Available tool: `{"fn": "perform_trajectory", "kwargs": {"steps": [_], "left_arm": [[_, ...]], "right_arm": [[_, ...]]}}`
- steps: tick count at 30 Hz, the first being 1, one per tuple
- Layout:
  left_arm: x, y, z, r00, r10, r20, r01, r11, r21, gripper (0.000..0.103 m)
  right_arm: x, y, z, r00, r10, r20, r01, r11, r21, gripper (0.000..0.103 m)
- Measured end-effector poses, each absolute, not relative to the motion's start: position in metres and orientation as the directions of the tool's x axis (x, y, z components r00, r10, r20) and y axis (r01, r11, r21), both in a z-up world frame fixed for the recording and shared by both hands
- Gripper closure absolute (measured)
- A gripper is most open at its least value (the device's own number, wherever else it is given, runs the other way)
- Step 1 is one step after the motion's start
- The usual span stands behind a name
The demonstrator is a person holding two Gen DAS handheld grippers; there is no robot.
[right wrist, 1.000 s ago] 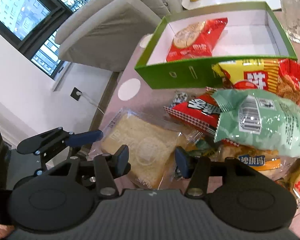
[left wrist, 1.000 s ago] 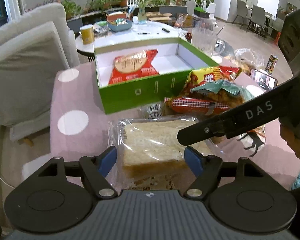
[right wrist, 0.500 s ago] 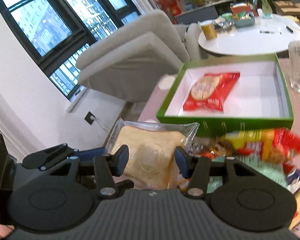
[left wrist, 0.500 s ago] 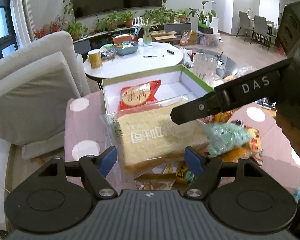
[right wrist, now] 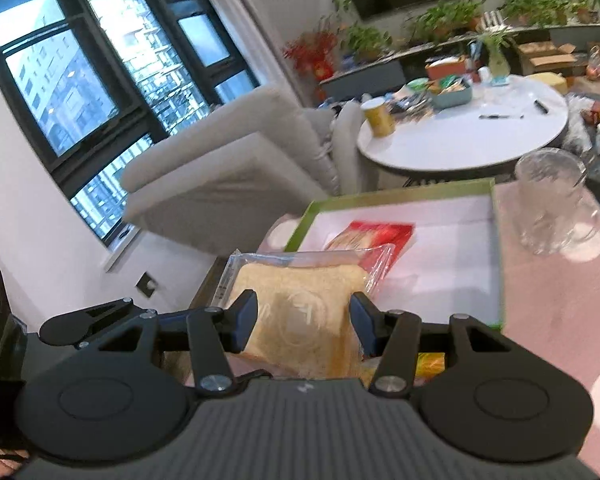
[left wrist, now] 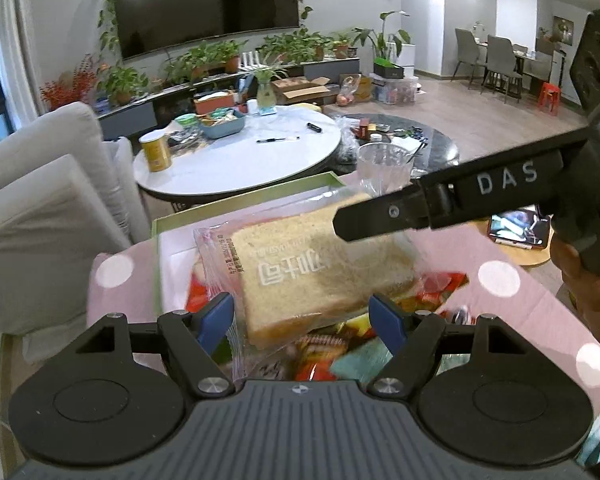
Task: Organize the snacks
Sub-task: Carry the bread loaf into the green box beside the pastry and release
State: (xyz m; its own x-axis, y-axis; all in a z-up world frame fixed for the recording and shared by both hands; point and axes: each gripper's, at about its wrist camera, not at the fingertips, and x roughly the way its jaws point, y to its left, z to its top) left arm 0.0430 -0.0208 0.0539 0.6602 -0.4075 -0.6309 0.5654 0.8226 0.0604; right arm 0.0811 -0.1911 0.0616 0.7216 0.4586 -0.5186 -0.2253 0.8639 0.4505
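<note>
A clear bag of sliced bread (left wrist: 320, 268) is lifted above the table, between both grippers. My left gripper (left wrist: 304, 318) has its blue pads on the bag's two sides. My right gripper (right wrist: 304, 314) also has its pads against the bread (right wrist: 300, 312); its arm crosses the left wrist view (left wrist: 460, 196). The green box (right wrist: 496, 248) with a white inside lies just beyond, holding a red cracker packet (right wrist: 376, 236). A pile of other snack packets (left wrist: 340, 352) lies on the pink table below the bread.
A clear glass mug (right wrist: 552, 204) stands right of the box. A pink dotted tablecloth (right wrist: 560, 304) covers the table. A grey sofa (right wrist: 228, 176) is to the left. A white round table (left wrist: 240, 156) with clutter stands behind. A phone (left wrist: 516, 228) lies at the right.
Both grippers have lifted the bread bag off the table and carried it up and forward toward the green box. The snack pile stayed on the table.
</note>
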Motion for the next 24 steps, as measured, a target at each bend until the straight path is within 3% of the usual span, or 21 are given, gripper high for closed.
{"fn": "perform_trajectory", "kwargs": {"steps": [10, 24], "left_arm": [[0.091, -0.066, 0.038, 0.613, -0.408, -0.676, 0.585, 0.810, 0.042, 0.032], [0.132, -0.090, -0.001, 0.545, -0.381, -0.747, 0.589, 0.808, 0.018, 0.031]], "right_arm": [[0.121, -0.222, 0.052, 0.763, 0.415, -0.495, -0.207, 0.883, 0.422, 0.012], [0.156, -0.252, 0.004, 0.727, 0.409, -0.552, -0.127, 0.870, 0.477, 0.012]]}}
